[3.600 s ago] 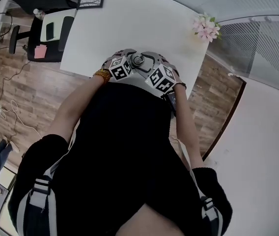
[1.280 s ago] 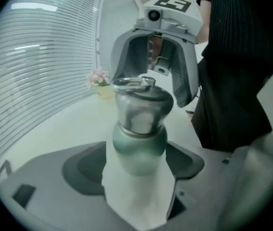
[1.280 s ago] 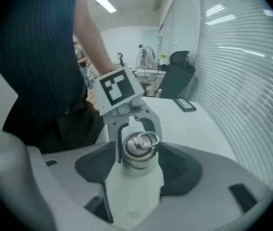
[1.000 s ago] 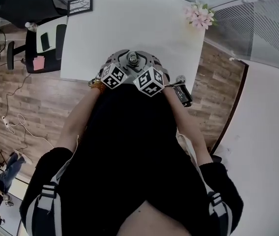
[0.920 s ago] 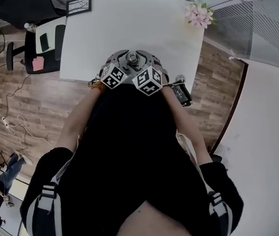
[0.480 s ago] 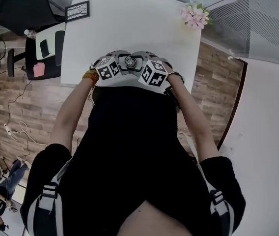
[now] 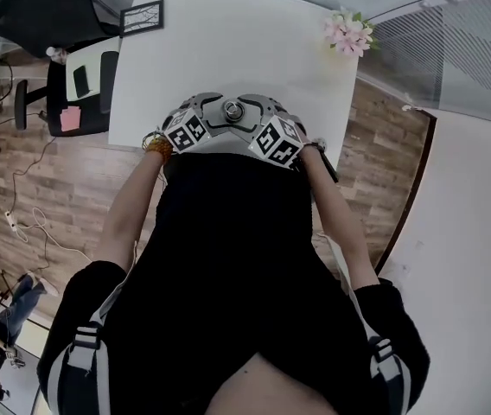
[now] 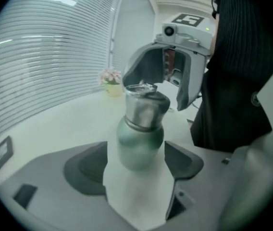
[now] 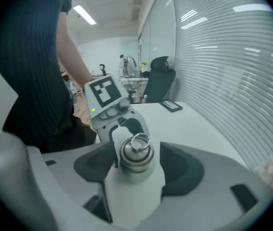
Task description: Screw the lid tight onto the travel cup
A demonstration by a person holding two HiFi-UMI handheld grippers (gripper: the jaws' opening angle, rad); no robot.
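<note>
Travel cup stands upright at the near edge of the white counter, same spot as a second ago, lid on top. Right gripper: fingers have just been opening and now stand wide, clear of the lid between them. Left gripper: fingers flank the cup's green body with slim gaps, and the two grippers sit farther apart than a second ago.

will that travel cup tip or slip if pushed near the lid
The travel cup stands upright, so a high push at the lid may tip it rather than slide it. Its smooth, rounded, metal-looking body is probably rigid but slippery to pinch.
</note>
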